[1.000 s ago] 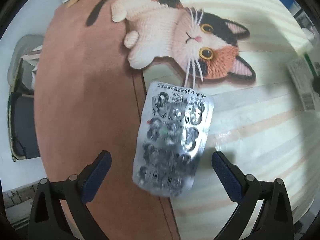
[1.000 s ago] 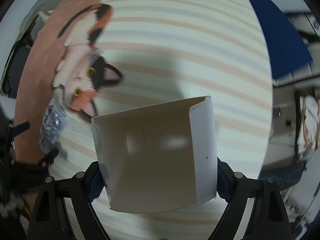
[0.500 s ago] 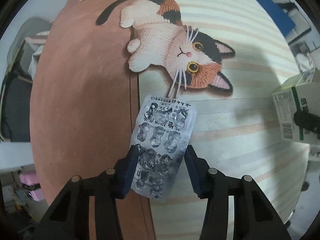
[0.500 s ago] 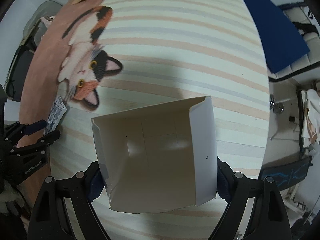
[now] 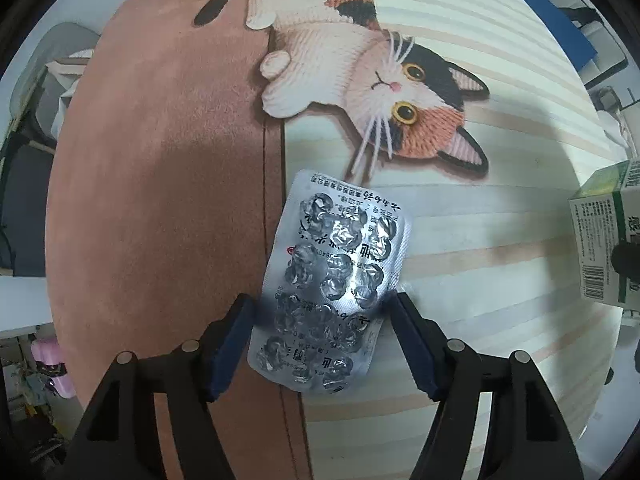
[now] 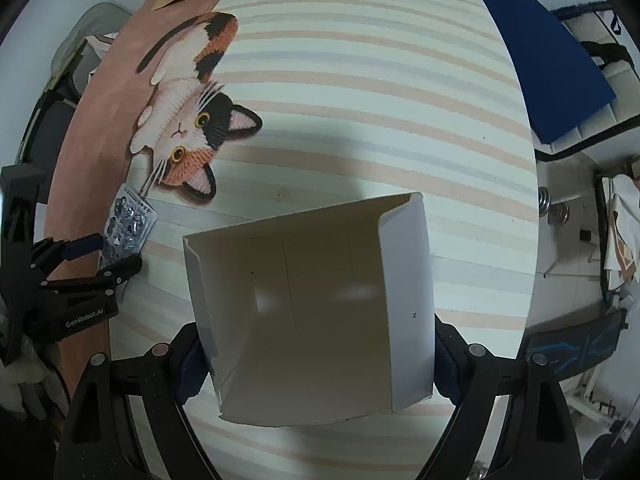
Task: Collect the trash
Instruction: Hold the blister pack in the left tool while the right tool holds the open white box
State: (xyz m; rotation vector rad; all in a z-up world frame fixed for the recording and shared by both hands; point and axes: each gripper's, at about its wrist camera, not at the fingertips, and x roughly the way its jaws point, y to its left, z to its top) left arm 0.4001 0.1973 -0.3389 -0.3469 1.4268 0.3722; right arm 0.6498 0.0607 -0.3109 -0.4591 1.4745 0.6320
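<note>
- Left wrist view: my left gripper (image 5: pixel 322 344) points straight down at the table (image 5: pixel 460 240). A second ago its fingers (image 5: pixel 230 350) were spread wide around the empty pill sheet (image 5: pixel 340 276). Then they squeezed in close. Now they are opening again, and the sheet is between them.
- The sheet's edges look like they just touch both pads, but I cannot tell if the pinch is firm. I think the first squeeze was not good, so the pick-up is not done yet.
- The pill sheet is silver and crinkly, with all its bubbles popped. It lies half on the brown strip, half on the stripes, just below the cat picture (image 5: pixel 372 80).
- Right wrist view: my right gripper (image 6: pixel 316 360) has not changed. Its fingers are spread wide and pinch the open white box (image 6: pixel 312 312) by both sides, above the striped table.
- At the left edge I see the left gripper at the pill sheet, near the cat's whiskers.
- The box looks empty inside. I think the sheet should go in there.
</note>
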